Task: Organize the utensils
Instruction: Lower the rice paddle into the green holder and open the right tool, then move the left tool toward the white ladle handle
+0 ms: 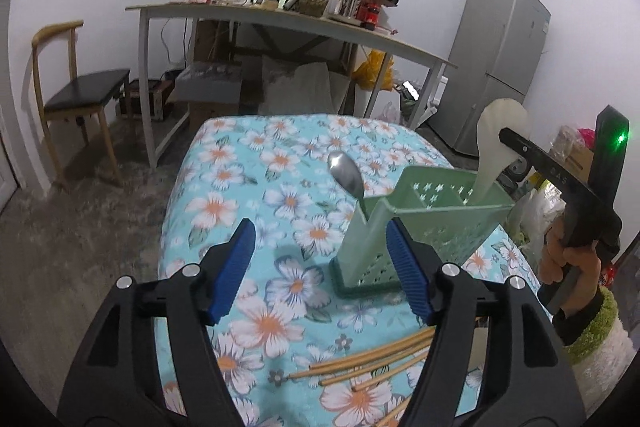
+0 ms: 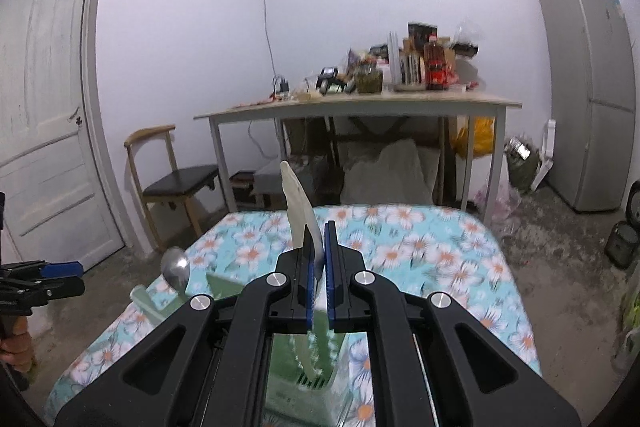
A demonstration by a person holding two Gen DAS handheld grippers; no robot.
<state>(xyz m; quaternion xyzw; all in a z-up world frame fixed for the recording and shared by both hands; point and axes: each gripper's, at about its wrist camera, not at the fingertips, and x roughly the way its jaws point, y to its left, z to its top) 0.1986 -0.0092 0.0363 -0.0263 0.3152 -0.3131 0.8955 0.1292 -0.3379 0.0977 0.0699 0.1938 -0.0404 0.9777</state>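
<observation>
A green perforated utensil holder (image 1: 416,227) stands on the floral tablecloth (image 1: 256,187). A metal spoon (image 1: 347,175) stands in its left compartment, bowl up. My right gripper (image 2: 318,251) is shut on a white rice paddle (image 2: 298,207) whose handle reaches down into the holder (image 2: 316,359). In the left wrist view the paddle (image 1: 498,143) rises from the holder's right compartment with the right gripper (image 1: 516,147) on it. My left gripper (image 1: 320,267) is open and empty, just left of the holder. Several bamboo chopsticks (image 1: 368,363) lie on the cloth below it.
Behind the table are a cluttered desk (image 1: 280,19), a wooden chair (image 1: 76,99) at the left and a grey fridge (image 1: 496,63) at the right. A white door (image 2: 44,123) shows in the right wrist view. The spoon (image 2: 176,269) shows there too.
</observation>
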